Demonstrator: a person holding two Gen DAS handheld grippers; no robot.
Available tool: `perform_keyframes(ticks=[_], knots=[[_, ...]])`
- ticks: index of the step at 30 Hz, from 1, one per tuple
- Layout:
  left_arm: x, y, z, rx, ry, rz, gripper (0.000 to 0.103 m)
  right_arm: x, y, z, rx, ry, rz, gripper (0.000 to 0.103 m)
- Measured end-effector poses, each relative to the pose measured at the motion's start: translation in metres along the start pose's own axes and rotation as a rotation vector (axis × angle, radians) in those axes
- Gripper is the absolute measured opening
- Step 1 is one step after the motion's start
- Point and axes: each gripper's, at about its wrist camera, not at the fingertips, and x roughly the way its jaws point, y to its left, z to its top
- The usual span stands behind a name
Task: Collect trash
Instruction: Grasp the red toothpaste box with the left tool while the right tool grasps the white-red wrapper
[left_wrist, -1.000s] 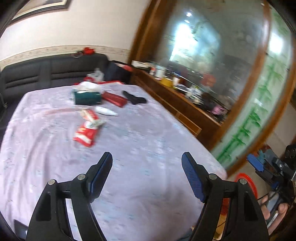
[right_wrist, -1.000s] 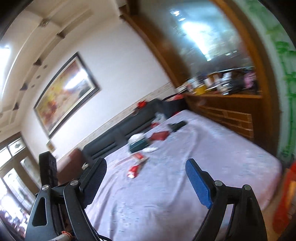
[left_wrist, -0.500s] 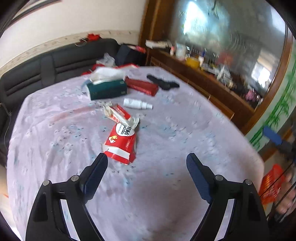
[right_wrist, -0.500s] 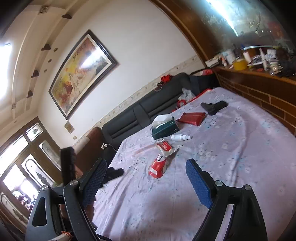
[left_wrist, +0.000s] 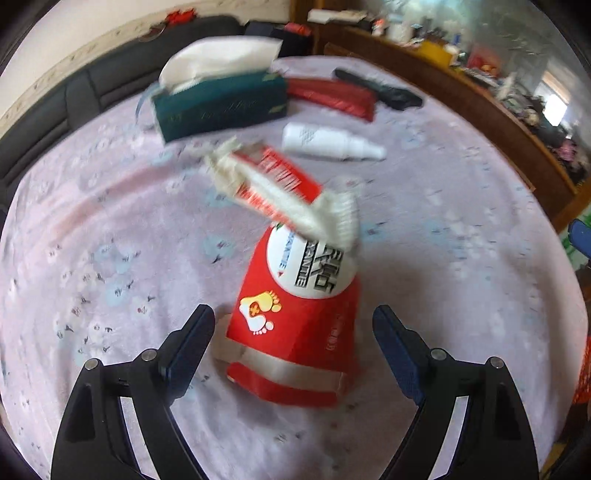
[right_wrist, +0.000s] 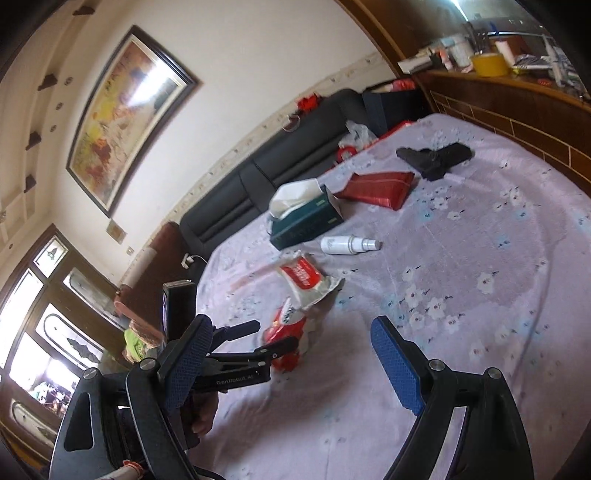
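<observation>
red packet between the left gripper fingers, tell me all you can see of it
The red packet is a crumpled, glossy bag with a white oval bearing dark lettering, a yellow and white footprint design, and a pale band near its closer end. It lies on the flowered tablecloth. A torn red and white wrapper overlaps its far end. The open left gripper straddles it, its pads not touching.

Ahead of me a lilac flowered tablecloth (right_wrist: 480, 258) fills the room's middle. Beyond its far edge runs a black sofa (right_wrist: 280, 173) against a cream wall, where a framed painting (right_wrist: 122, 110) hangs. Right of the sofa stands a cluttered wooden sideboard (right_wrist: 517, 99); left, bright windows (right_wrist: 40, 325).
</observation>
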Motion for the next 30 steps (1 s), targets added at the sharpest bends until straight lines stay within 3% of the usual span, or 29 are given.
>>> perform_keyframes(ticks=[2, 3, 5, 6, 7, 8, 16, 23, 25, 27, 30], knots=[[0.002, 0.006, -0.001, -0.025, 0.001, -0.013, 0.078, 0.018, -0.004, 0.004, 0.001, 0.029, -0.008, 0.091], [0.000, 0.007, -0.003, -0.028, -0.004, -0.010, 0.069, 0.026, -0.006, 0.006, -0.001, 0.042, -0.007, 0.091], [-0.005, 0.009, -0.007, -0.022, -0.003, 0.013, 0.046, 0.042, -0.006, 0.008, -0.020, 0.070, -0.007, 0.091], [-0.007, 0.010, -0.008, -0.025, 0.002, 0.025, 0.024, 0.053, -0.006, 0.010, -0.031, 0.091, -0.009, 0.091], [-0.010, 0.012, -0.011, -0.035, 0.016, 0.020, 0.014, 0.061, -0.005, 0.012, -0.037, 0.103, -0.006, 0.091], [-0.017, 0.016, -0.016, -0.055, 0.025, -0.007, 0.013, 0.070, -0.005, 0.014, -0.046, 0.117, -0.003, 0.091], [-0.087, 0.036, -0.062, -0.193, -0.012, 0.018, 0.011, 0.151, 0.018, 0.033, -0.168, 0.202, -0.028, 0.091], [-0.143, 0.039, -0.109, -0.330, -0.055, 0.016, 0.011, 0.219, 0.030, 0.032, -0.269, 0.290, -0.150, 0.090], [-0.153, 0.038, -0.118, -0.361, -0.076, 0.001, 0.011, 0.227, 0.029, 0.029, -0.287, 0.300, -0.185, 0.085], [-0.160, 0.036, -0.123, -0.377, -0.090, 0.000, 0.011, 0.230, 0.026, 0.028, -0.283, 0.308, -0.196, 0.059], [-0.167, 0.030, -0.125, -0.389, -0.108, -0.014, 0.011, 0.224, 0.018, 0.026, -0.261, 0.305, -0.192, 0.050]])
